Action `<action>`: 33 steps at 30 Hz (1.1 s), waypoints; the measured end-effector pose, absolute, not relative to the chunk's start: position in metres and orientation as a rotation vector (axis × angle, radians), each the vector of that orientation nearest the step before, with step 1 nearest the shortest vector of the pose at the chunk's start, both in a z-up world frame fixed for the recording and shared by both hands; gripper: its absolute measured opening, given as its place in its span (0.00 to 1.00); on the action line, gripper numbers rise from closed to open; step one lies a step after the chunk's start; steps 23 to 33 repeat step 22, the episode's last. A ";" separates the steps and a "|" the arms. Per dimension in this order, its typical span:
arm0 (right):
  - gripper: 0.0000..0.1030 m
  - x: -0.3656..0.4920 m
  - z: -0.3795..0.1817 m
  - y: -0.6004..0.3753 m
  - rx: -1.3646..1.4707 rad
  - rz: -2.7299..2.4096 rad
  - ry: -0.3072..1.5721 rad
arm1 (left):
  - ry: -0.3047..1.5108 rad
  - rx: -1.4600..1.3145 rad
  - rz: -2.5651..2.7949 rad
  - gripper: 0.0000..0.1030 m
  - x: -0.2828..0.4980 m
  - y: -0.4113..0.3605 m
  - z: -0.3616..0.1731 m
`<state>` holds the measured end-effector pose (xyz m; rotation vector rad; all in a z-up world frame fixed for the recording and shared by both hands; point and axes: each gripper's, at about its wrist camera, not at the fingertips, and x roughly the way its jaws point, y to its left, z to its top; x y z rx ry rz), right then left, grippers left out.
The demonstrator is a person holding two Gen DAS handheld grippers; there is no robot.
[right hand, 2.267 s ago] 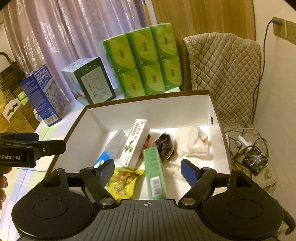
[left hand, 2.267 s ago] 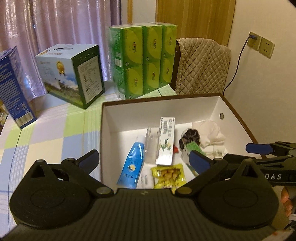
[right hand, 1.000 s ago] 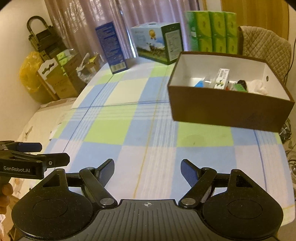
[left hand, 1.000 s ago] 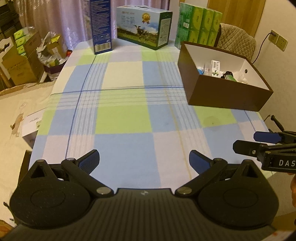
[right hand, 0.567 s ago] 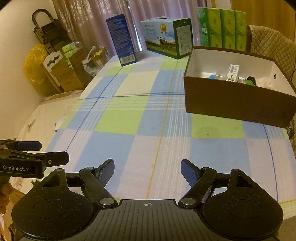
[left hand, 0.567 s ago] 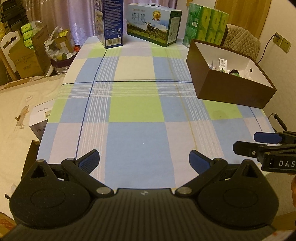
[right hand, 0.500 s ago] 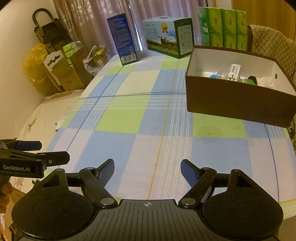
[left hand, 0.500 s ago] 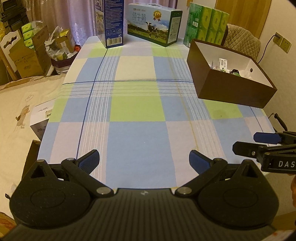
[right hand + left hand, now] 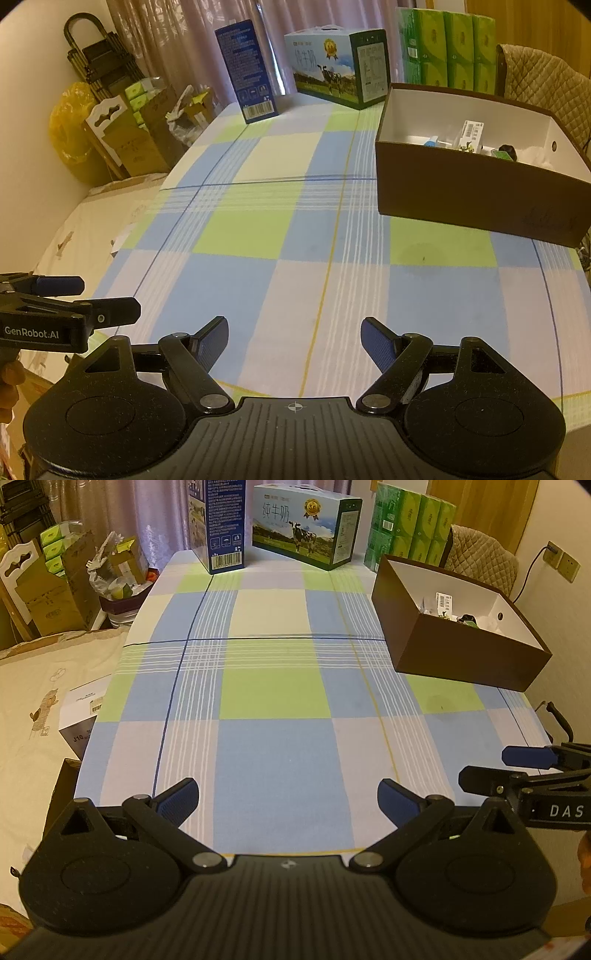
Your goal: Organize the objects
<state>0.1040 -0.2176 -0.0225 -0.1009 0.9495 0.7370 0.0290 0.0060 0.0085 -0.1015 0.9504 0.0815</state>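
Meanwhile hovering wide apart and empty, left gripper [image 9: 288, 799] and right gripper [image 9: 293, 338]; box [image 9: 469, 657] sitting upper right; only showing yellow bag [image 9: 72, 129] at right view's upper left.

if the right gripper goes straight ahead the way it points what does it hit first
Probably nothing near: the right gripper points along bare tablecloth. Beyond, likely the milk carton; the brown box sits off to its right. Depth unclear.

Milk carton [image 9: 306, 526] beside blue box [image 9: 218, 524]; green tissue packs [image 9: 412, 528]; quilted chair [image 9: 543, 81].
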 end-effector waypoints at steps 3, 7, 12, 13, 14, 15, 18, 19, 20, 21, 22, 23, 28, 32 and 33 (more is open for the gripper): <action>0.74 0.104 -0.023 -0.218 -0.102 0.736 0.953 | 0.952 -0.103 0.081 0.99 0.029 0.006 0.008; 0.74 0.104 -0.024 -0.218 -0.104 0.734 0.957 | 0.954 -0.103 0.080 0.99 0.030 0.006 0.007; 0.74 0.104 -0.024 -0.218 -0.103 0.733 0.958 | 0.954 -0.102 0.079 0.99 0.030 0.005 0.006; 0.74 0.104 -0.025 -0.219 -0.103 0.732 0.959 | 0.955 -0.102 0.080 0.99 0.030 0.004 0.006; 0.74 0.104 -0.025 -0.219 -0.102 0.731 0.960 | 0.955 -0.101 0.079 0.99 0.031 0.003 0.006; 0.74 0.105 -0.025 -0.220 -0.101 0.730 0.961 | 0.955 -0.099 0.077 0.99 0.031 0.002 0.005; 0.74 0.107 -0.025 -0.222 -0.100 0.728 0.962 | 0.952 -0.095 0.070 0.99 0.033 -0.001 0.005; 0.74 0.107 -0.025 -0.222 -0.099 0.726 0.962 | 0.953 -0.093 0.069 0.99 0.034 -0.002 0.005; 0.74 0.107 -0.026 -0.223 -0.098 0.725 0.962 | 0.953 -0.091 0.068 0.99 0.035 -0.003 0.005; 0.74 0.108 -0.026 -0.224 -0.097 0.723 0.963 | 0.955 -0.090 0.066 0.99 0.036 -0.003 0.004; 0.74 0.109 -0.025 -0.225 -0.096 0.721 0.964 | 0.957 -0.091 0.064 0.99 0.037 -0.004 0.004; 0.74 0.109 -0.025 -0.225 -0.096 0.721 0.964 | 0.957 -0.091 0.064 0.99 0.037 -0.004 0.004; 0.74 0.109 -0.025 -0.225 -0.096 0.721 0.964 | 0.957 -0.091 0.064 0.99 0.037 -0.004 0.004; 0.74 0.109 -0.025 -0.225 -0.096 0.721 0.964 | 0.957 -0.091 0.064 0.99 0.037 -0.004 0.004; 0.74 0.109 -0.025 -0.225 -0.096 0.721 0.964 | 0.957 -0.091 0.064 0.99 0.037 -0.004 0.004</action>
